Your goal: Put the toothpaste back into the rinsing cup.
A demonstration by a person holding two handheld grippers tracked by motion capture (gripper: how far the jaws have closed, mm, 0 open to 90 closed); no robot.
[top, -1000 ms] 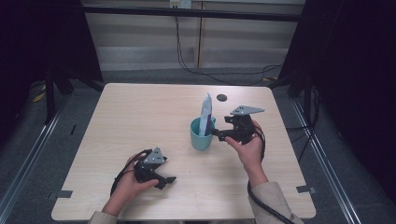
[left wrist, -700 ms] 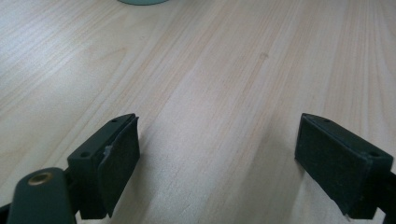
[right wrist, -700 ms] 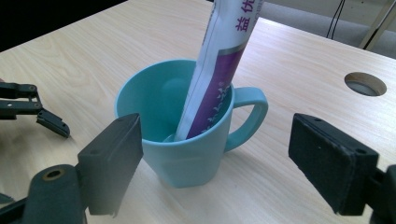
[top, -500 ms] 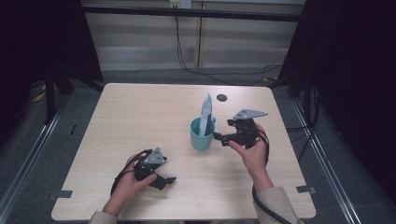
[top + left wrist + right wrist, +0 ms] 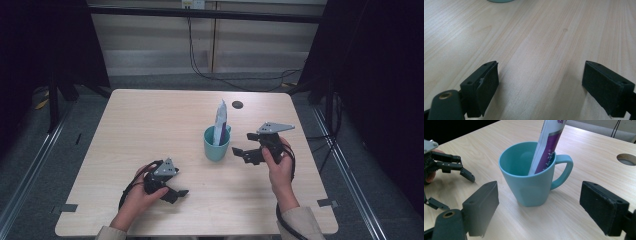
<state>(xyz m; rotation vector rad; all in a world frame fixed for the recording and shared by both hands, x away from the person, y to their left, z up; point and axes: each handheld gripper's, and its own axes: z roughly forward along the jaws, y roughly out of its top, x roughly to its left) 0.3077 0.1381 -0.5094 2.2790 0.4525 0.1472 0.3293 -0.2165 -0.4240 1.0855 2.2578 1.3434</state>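
At frame centre, a teal mug (image 5: 217, 145) holds an upright purple-and-white sachet (image 5: 220, 121). The right gripper (image 5: 242, 154), jaws wide, sits just beside it. The left gripper (image 5: 181, 193), also wide, rests lower left on the counter (image 5: 150, 125).

A light wooden table (image 5: 150, 125) with a small round hole (image 5: 237, 104) near its far edge carries a teal mug (image 5: 216, 146) standing upright near the middle, a white-and-purple packet (image 5: 220, 120) leaning inside it.

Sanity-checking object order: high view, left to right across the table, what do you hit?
left gripper → teal mug with the pouch standing in it → right gripper → the hand holding it.
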